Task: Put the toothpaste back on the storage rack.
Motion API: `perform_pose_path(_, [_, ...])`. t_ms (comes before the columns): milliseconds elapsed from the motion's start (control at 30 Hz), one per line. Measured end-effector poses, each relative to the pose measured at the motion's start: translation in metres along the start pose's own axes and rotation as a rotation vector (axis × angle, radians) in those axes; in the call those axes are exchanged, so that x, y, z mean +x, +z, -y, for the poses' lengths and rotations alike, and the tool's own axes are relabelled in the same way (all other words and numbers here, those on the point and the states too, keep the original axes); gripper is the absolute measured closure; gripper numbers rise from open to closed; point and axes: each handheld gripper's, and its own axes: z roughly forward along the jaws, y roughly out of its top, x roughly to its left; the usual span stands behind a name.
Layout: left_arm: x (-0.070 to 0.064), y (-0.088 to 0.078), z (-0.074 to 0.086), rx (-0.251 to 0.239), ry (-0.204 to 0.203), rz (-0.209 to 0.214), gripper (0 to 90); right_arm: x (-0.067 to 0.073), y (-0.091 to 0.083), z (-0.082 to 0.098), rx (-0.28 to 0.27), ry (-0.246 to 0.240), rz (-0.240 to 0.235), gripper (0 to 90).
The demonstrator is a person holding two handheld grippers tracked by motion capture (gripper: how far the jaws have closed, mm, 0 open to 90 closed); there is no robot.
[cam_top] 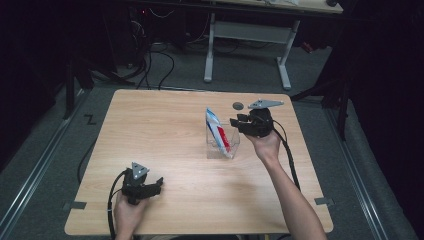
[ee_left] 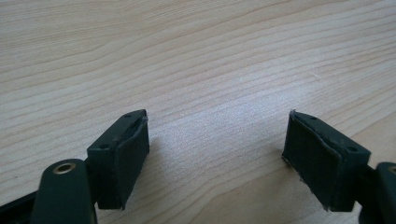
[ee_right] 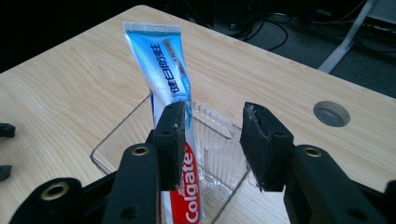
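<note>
Your left gripper (cam_top: 159, 186) sat lowest on the wooden table (cam_top: 165, 130), jaws spread wide over bare wood. Further right, the red, white and blue Colgate toothpaste tube (cam_top: 218, 131) leaned upright inside the clear plastic bin (cam_top: 222, 147); its lettering read from your right gripper view. Your right gripper (ee_right: 212, 144) hung released beside it, gripping nothing.

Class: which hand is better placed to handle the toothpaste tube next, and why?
Probably the right. The right gripper hangs beside the clear plastic box holding the blue, white and red toothpaste tube; the left gripper sits far off, fingers open over bare wood.
</note>
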Motion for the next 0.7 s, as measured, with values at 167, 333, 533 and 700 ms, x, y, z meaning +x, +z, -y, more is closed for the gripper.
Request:
perform_pose_path(167, [0.0, 0.0, 0.0, 0.0, 0.0, 0.0, 22.6, -0.004, -0.007, 0.004, -0.012, 0.005, 0.007, 60.6])
perform_pose_path(333, [0.0, 0.0, 0.0, 0.0, -0.001, 0.0, 22.5, -0.011, -0.017, 0.009, -0.022, 0.021, 0.014, 61.6])
perform_pose_path(533, [0.0, 0.0, 0.0, 0.0, -0.001, 0.0, 22.5, -0.016, -0.03, 0.012, -0.028, 0.03, 0.016, 61.6])
perform_pose_path(700, [0.0, 0.0, 0.0, 0.0, -0.001, 0.0, 22.5, -0.017, -0.041, 0.012, -0.043, 0.029, 0.03, 61.0])
